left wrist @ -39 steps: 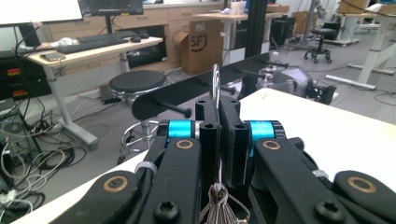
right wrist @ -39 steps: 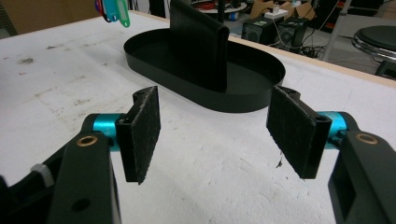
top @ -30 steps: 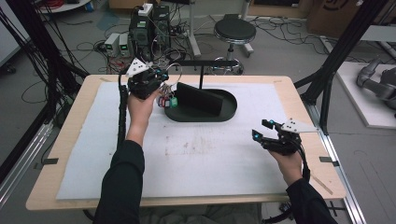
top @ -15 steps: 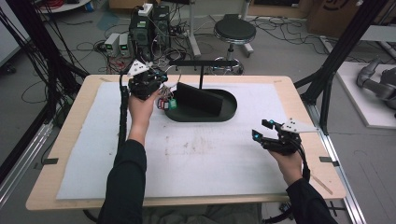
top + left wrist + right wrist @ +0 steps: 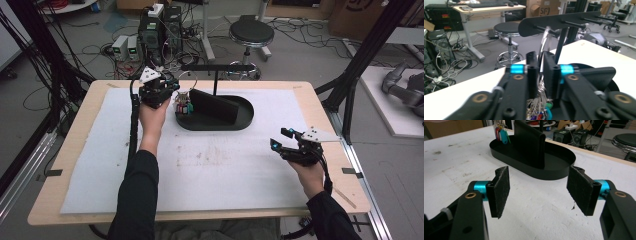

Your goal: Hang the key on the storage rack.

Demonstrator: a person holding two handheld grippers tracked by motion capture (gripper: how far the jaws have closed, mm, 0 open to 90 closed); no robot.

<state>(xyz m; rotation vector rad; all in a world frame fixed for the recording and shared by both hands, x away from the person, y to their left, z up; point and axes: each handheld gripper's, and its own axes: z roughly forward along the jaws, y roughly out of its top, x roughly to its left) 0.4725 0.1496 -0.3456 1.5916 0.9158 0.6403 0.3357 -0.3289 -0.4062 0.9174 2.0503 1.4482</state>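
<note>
A black oval tray (image 5: 245,120) stands at the table's far middle, with an upright black panel (image 5: 215,106) in it and a T-shaped peg rack (image 5: 217,67) behind. A bunch of keys with coloured tags (image 5: 183,106) hangs at the tray's left end. My left gripper (image 5: 172,90) is beside it, shut on the bunch's thin clear ring (image 5: 545,37), which rises towards a peg of the rack (image 5: 564,18). The bunch (image 5: 541,110) dangles below the jaws. My right gripper (image 5: 278,139) hovers open over the table's right side, with nothing between its pads (image 5: 501,187). It faces the tray (image 5: 559,170) and tags (image 5: 503,135).
A white mat (image 5: 215,170) covers the wooden table (image 5: 45,200). Black frame posts (image 5: 360,70) stand at the right corner. A stool (image 5: 251,35), computers and cables sit on the floor beyond the far edge.
</note>
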